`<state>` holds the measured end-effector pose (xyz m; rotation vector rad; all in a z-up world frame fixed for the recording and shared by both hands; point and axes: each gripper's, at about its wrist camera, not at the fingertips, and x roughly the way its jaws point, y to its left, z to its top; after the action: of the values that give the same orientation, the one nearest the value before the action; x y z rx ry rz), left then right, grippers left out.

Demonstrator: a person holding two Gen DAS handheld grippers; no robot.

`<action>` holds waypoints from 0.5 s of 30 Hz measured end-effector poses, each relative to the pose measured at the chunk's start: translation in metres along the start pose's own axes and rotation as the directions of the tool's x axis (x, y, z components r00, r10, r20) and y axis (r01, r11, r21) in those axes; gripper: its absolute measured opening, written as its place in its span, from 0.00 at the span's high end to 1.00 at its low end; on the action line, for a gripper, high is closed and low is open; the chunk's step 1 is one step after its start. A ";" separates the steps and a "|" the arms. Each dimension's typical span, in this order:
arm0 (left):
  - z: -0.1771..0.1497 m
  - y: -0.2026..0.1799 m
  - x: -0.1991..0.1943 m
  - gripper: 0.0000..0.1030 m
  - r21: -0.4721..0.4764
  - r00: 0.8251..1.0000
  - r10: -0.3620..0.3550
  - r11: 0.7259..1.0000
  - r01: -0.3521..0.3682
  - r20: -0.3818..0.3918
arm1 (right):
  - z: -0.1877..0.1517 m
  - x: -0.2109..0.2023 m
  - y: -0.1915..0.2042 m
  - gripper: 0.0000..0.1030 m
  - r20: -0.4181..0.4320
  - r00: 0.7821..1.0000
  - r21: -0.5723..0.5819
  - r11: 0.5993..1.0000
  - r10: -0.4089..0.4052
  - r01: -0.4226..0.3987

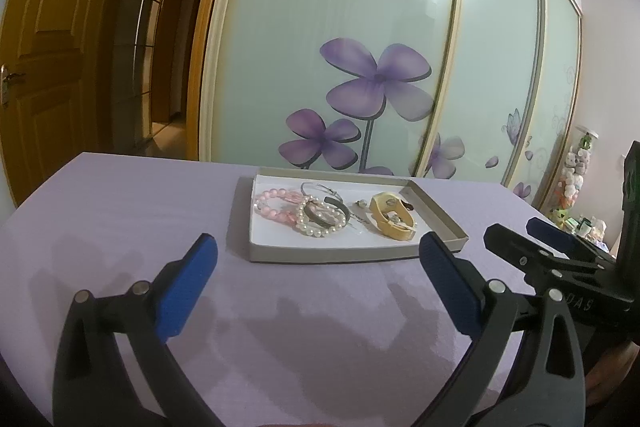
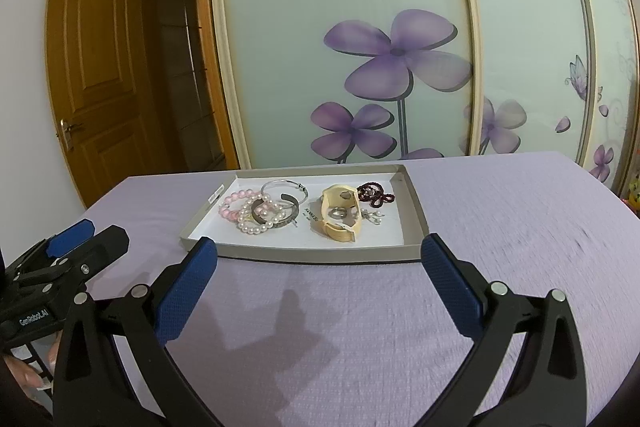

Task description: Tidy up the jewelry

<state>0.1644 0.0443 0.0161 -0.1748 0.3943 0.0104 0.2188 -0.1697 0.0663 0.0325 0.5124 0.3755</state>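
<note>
Jewelry, a tangle of pink bead bracelet (image 2: pixel 234 205), pearl bracelet (image 2: pixel 256 223) and silver bangle (image 2: pixel 285 190), lies in the shallow grey cardboard tray (image 2: pixel 320 254) on the lilac cloth, so one outer piece is best approached singly by the spread, empty left gripper (image 1: pixel 318 281) or right gripper (image 2: pixel 320 281).

Each claw (image 1: pixel 318 251) (image 2: pixel 319 251) has black curved arms, blue textured pads (image 2: pixel 186 291), silver rivets; one body reads "GenRobot.AI".

Jewelry tray (image 2: pixel 414 217) beyond seemingly parted tongs (image 2: pixel 319 251)
</note>
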 end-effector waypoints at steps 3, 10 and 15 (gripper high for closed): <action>0.000 -0.001 0.001 0.02 -0.004 1.000 -0.003 1.000 0.003 -0.006 | -0.001 0.000 0.001 0.01 -0.002 1.000 -0.002 1.000 0.000 0.000; 0.000 -0.001 0.001 0.02 -0.006 1.000 -0.006 1.000 0.006 -0.009 | -0.001 -0.001 0.002 0.01 -0.003 1.000 -0.002 1.000 0.000 0.000; -0.001 -0.001 0.003 0.02 -0.007 1.000 -0.011 1.000 0.011 -0.012 | -0.001 -0.001 0.002 0.01 -0.003 1.000 -0.002 1.000 0.001 -0.001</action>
<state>0.1666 0.0428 0.0139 -0.1836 0.4052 0.0001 0.2168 -0.1685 0.0660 0.0299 0.5152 0.3769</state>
